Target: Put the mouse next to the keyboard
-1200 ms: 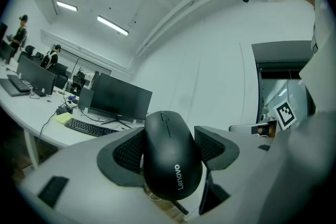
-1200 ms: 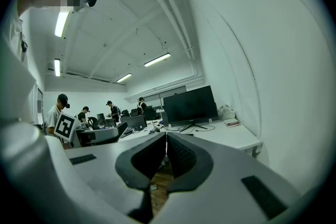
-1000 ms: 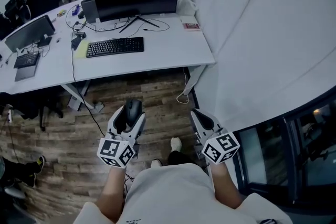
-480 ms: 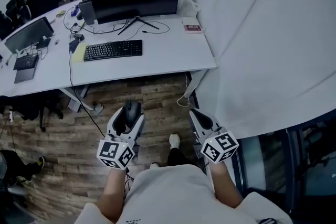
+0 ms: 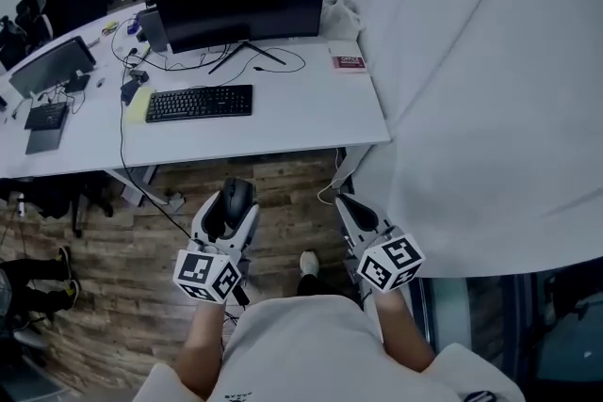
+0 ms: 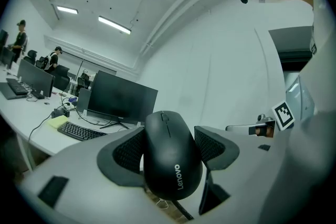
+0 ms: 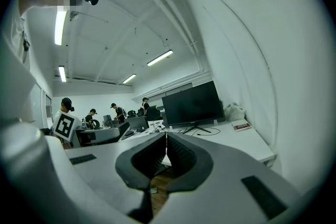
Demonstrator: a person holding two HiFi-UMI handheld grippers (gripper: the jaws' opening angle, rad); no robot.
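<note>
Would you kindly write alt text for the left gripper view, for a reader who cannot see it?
A black mouse is clamped between the two jaws of the left gripper. Beyond it, a white desk holds a keyboard and a dark monitor, with a white wall to the right.

Desk point(image 5: 311, 113) lies ahead of both grippers, which hang over the floor point(image 5: 113, 240) short of its near edge: left gripper point(image 5: 234, 207) at left with the mouse point(image 5: 238, 195) between its jaws, right gripper point(image 5: 345, 202) at right, jaws together. On the desk, keyboard point(image 5: 199, 103) sits left of centre, monitor point(image 5: 240, 0) behind it, small booklet point(image 5: 349, 62) at right rear; a second monitor point(image 5: 52, 63) stands further left
</note>
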